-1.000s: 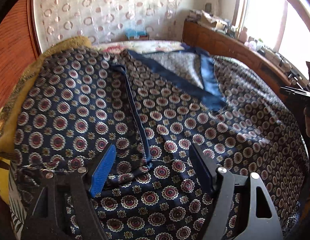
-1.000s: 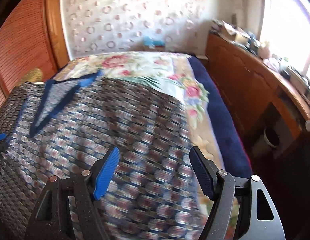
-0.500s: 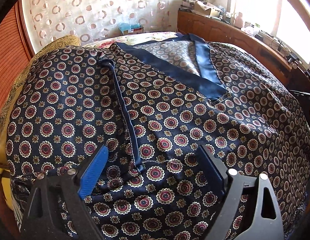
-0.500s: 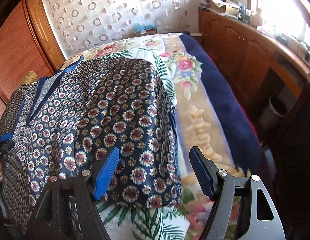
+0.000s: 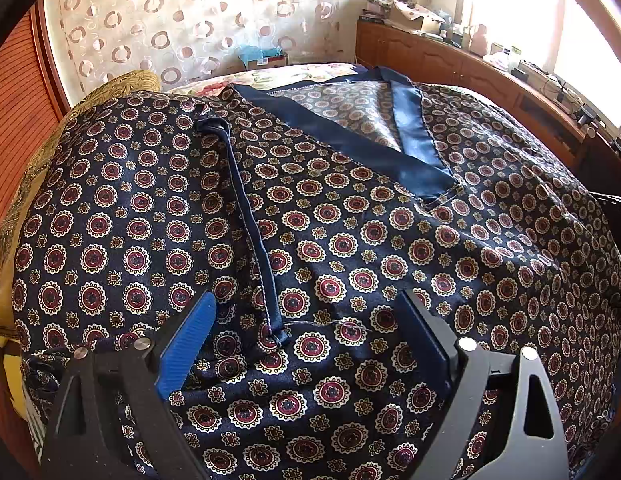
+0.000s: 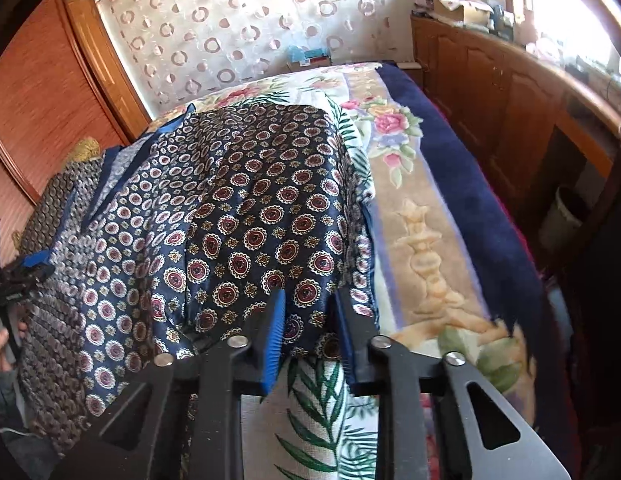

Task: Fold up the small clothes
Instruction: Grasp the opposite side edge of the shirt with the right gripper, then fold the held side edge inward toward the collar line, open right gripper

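A navy satin garment point(image 5: 350, 240) printed with red medallions lies spread over the bed, its plain blue neckline trim point(image 5: 410, 152) toward the far side. My left gripper point(image 5: 306, 320) stands open just above it, with the end of a narrow navy strap point(image 5: 250, 232) lying between its fingers, untouched. At the garment's right edge point(image 6: 270, 240) my right gripper point(image 6: 310, 312) is closing, and its narrow jaws pinch the bunched hem. The left gripper's blue pad point(image 6: 34, 260) shows at the far left of the right wrist view.
The floral bedspread point(image 6: 422, 248) lies bare to the right of the garment. A wooden cabinet point(image 6: 510, 92) with clutter on top runs along the right wall, a waste bin point(image 6: 562, 216) beside it. A yellow pillow point(image 5: 122, 84) sits at the far left.
The right gripper has moved across to the garment's right hem and its jaws have narrowed from wide apart onto the cloth. The left jaws have widened a little over the strap.
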A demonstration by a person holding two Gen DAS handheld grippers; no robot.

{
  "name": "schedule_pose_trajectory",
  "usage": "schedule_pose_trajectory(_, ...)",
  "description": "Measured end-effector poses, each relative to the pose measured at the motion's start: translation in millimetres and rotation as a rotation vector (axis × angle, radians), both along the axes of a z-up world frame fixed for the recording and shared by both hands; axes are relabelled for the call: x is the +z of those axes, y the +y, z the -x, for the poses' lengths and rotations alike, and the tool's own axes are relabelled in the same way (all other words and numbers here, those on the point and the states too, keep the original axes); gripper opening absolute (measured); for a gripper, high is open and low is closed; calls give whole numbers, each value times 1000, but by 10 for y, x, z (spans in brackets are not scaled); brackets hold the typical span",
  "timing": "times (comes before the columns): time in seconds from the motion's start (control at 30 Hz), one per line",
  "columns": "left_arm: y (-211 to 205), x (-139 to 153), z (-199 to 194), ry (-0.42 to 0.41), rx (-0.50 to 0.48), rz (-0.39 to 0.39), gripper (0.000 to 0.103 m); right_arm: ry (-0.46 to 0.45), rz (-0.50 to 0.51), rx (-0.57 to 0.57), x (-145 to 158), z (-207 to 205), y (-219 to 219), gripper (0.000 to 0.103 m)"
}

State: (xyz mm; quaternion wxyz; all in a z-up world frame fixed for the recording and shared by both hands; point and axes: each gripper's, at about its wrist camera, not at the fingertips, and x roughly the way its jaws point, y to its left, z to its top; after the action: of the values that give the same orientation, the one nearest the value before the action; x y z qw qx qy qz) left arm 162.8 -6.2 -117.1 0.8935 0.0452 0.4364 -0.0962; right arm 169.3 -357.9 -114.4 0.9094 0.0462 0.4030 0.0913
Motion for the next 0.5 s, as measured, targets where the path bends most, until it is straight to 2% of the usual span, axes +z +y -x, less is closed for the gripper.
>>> schedule_pose_trajectory(0.03, 4, 1, 1, 0, 0, 0, 91, -5, 14, -4, 12, 8, -5, 10)
schedule_pose_trajectory(0.1, 4, 1, 3, 0, 3, 1, 91, -22, 38, -10, 56, 28, -4, 5)
schedule_pose_trajectory(0.13, 5, 0, -2, 1, 7, 2, 92, -31, 36, -6, 81, 35, 9, 4)
schedule_pose_trajectory(0.17, 1, -7, -13, 4, 12, 1, 102, -43, 44, -4, 117, 49, 18, 4)
schedule_pose_trajectory(0.2, -27, -37, -54, 18, 20, -4, 103, -63, 58, -6, 160, 65, 41, 4)
schedule_pose_trajectory(0.4, -46, -62, -69, 19, 34, -8, 103, -210, 113, 63, 501, 166, 370, 4)
schedule_pose_trajectory(0.5, -41, -67, -72, 19, 45, -8, 103, -245, 139, 133, 602, 159, 672, 4)
